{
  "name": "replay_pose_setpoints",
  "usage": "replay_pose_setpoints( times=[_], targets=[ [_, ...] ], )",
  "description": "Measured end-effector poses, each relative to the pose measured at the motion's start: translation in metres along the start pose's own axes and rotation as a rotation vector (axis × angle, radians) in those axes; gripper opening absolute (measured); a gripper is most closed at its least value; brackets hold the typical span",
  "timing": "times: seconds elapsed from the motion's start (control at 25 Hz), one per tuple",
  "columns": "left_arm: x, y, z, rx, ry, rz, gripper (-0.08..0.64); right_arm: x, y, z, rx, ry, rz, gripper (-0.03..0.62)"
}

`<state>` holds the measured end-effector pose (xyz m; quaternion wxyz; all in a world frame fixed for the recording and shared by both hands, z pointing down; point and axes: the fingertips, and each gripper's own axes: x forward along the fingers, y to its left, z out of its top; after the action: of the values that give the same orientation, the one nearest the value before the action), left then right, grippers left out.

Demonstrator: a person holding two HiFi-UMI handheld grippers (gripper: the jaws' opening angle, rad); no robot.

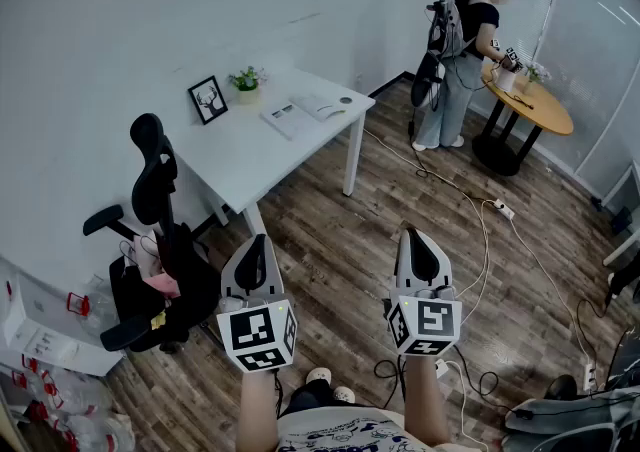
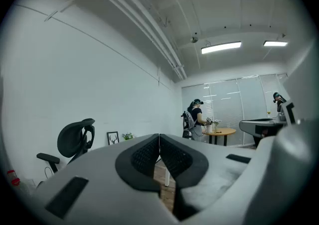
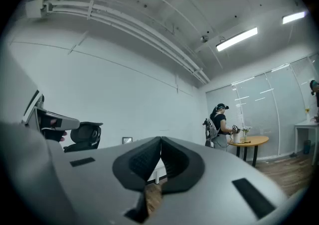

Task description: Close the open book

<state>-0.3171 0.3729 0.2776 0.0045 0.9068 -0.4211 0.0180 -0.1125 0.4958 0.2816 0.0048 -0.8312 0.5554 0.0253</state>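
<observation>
An open book lies flat on the white desk at the back, well ahead of me. My left gripper and right gripper are held level over the wooden floor, side by side, far short of the desk. Both are shut with nothing between the jaws. In the left gripper view the left gripper shows its pads pressed together; the right gripper looks the same in its own view. The book is hidden behind the jaws in both gripper views.
A black office chair stands left of the desk. On the desk are a framed picture and a small plant. Another person works at a round wooden table at the back right. Cables trail across the floor.
</observation>
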Motion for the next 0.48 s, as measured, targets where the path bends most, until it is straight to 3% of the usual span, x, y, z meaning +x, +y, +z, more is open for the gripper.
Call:
replay_pose_setpoints(
  times=[0.48],
  targets=[
    [0.011,0.01,-0.004,-0.007,0.005,0.003,0.023,0.011,0.004,-0.005,0.0,0.009,-0.002,0.028]
  ],
)
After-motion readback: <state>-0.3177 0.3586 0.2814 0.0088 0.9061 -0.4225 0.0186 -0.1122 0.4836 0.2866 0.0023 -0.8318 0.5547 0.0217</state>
